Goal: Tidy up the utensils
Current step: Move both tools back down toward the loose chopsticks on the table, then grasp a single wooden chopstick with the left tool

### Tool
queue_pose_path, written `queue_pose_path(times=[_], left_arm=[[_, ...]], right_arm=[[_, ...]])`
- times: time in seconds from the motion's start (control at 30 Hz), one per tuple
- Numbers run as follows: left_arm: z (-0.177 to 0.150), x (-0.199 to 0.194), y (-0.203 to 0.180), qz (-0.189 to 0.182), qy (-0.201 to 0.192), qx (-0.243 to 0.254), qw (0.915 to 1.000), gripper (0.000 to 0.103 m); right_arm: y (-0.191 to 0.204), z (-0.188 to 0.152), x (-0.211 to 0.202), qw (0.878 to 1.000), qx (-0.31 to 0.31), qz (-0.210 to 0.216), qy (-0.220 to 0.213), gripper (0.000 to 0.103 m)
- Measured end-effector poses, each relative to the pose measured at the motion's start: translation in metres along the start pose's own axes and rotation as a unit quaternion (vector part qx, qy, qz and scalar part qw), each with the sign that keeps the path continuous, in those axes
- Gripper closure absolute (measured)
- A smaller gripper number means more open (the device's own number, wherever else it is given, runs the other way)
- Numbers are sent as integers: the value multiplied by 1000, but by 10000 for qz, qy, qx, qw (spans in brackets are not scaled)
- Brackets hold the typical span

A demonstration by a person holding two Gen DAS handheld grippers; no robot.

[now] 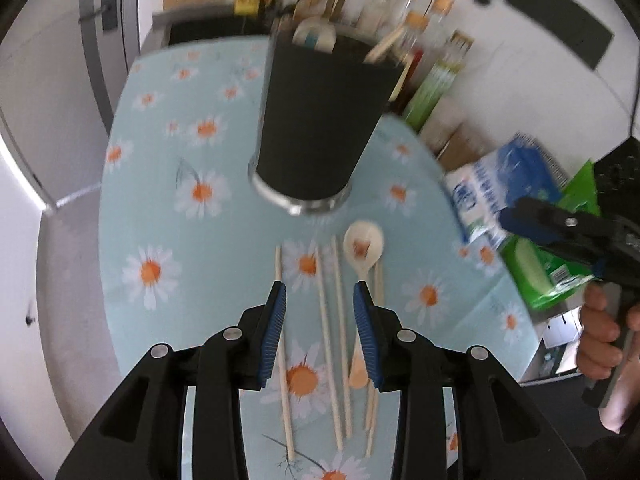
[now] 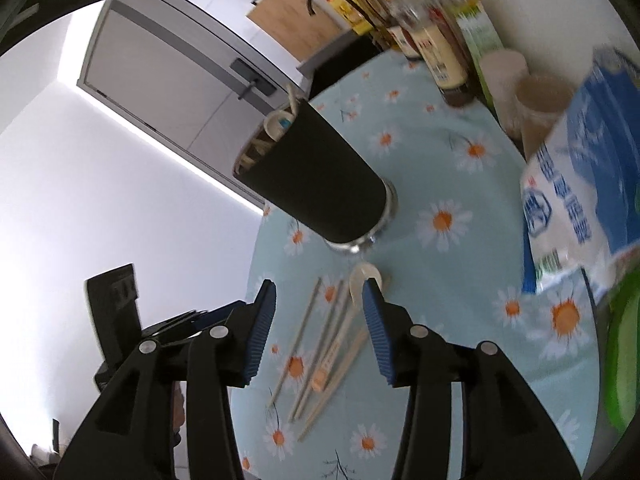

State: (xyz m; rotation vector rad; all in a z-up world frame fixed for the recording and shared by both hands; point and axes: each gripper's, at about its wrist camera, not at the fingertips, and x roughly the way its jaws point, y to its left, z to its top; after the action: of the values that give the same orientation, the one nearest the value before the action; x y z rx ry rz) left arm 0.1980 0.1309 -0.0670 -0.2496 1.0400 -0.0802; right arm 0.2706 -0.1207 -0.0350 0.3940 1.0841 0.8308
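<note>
Left wrist view looks down on several wooden chopsticks lying side by side on the daisy-print tablecloth, with a pale spoon among them, its bowl toward the black cup. The cup stands upright on the cloth just beyond the loose utensils; a spoon and a few sticks already poke from its mouth. The left gripper hangs above the chopsticks, its blue-padded jaws spread apart with nothing between them. Off to that view's right, the right gripper shows in a person's hand.

Right wrist view shows the same chopsticks and spoon fanned on the cloth, the cup behind them. The right gripper is likewise released, empty, poised over the spoon end. Along the far edge of the table stand bottles, a blue-and-white carton and green packaging.
</note>
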Motion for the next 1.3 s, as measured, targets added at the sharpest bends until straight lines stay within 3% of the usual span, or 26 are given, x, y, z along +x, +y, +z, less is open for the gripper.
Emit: queue_pose_path(times=[0.2, 0.53, 0.7, 0.77, 0.87, 1.07, 1.3], left_arm=[[-8, 37, 9, 346, 812, -153, 9960, 69], [-7, 72, 17, 655, 1554, -200, 9855, 71], [-4, 77, 9, 842, 1684, 57, 9821, 77], [-1, 81, 3, 928, 1748, 193, 9800, 95], [2, 84, 0, 956, 1813, 178, 9786, 99], [5, 87, -2, 881, 1837, 128, 9789, 100], [3, 82, 14, 499, 1626, -1, 9854, 100]], right_arm=[[-18, -12, 2, 9994, 300, 83, 181, 55], [-36, -31, 11, 9964, 522, 401, 536, 55], [-46, -36, 14, 9947, 674, 533, 568, 55], [-47, -37, 17, 9947, 669, 474, 614, 55], [-49, -38, 25, 9927, 774, 463, 798, 55], [-43, -34, 35, 9904, 835, 312, 1053, 55], [-31, -17, 43, 9910, 793, -166, 1063, 55]])
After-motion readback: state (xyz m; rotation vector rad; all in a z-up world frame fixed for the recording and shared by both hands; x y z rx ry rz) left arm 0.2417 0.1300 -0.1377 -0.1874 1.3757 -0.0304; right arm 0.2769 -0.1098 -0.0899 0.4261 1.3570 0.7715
